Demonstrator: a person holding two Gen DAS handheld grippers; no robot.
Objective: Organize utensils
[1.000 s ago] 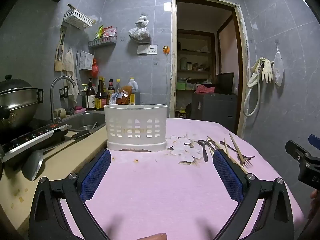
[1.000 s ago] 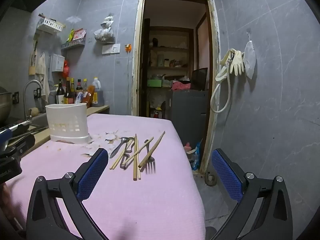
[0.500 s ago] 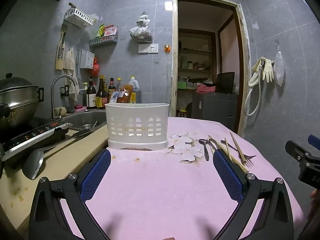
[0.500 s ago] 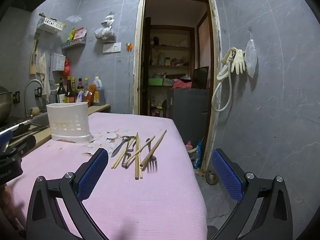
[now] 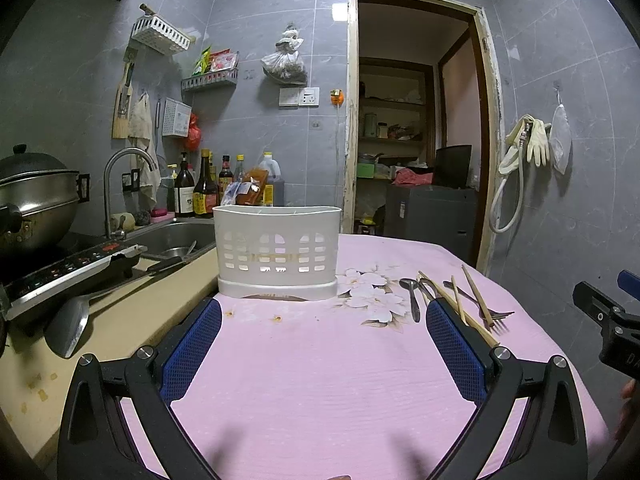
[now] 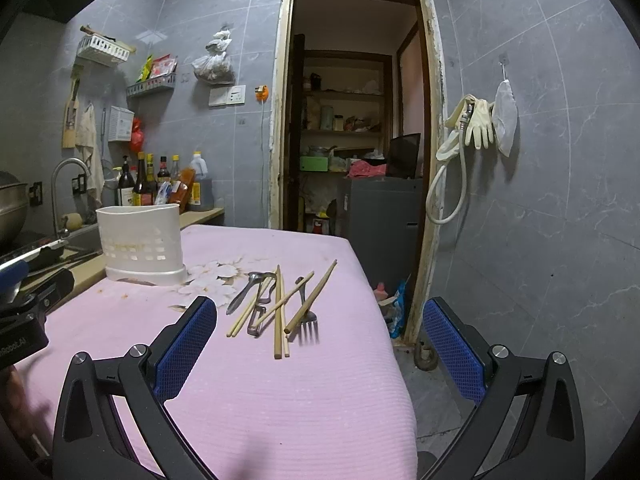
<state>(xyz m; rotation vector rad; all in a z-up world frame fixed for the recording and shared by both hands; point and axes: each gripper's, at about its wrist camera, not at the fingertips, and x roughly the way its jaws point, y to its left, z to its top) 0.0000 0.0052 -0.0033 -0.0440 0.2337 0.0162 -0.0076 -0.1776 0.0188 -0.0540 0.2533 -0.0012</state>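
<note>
A white slotted utensil holder (image 5: 277, 252) (image 6: 140, 243) stands upright on the pink tablecloth (image 5: 320, 368), straight ahead of my left gripper (image 5: 322, 342), which is open and holds nothing. To its right lies a loose pile: wooden chopsticks (image 6: 279, 312) (image 5: 476, 296), a metal fork (image 6: 307, 312) and spoons (image 6: 248, 292) (image 5: 412, 292). My right gripper (image 6: 320, 340) is open and hovers just in front of that pile, a little to its right.
To the left are a beige counter with a sink (image 5: 172, 236), faucet, bottles, a stove and a steel pot (image 5: 36, 196). The table's right edge (image 6: 384, 320) drops to the floor by an open doorway. Gloves and a hose hang on the right wall.
Both grippers have drifted slightly lower and closer to the table; the holder and utensils look a bit nearer. Nothing was taken hold of.
</note>
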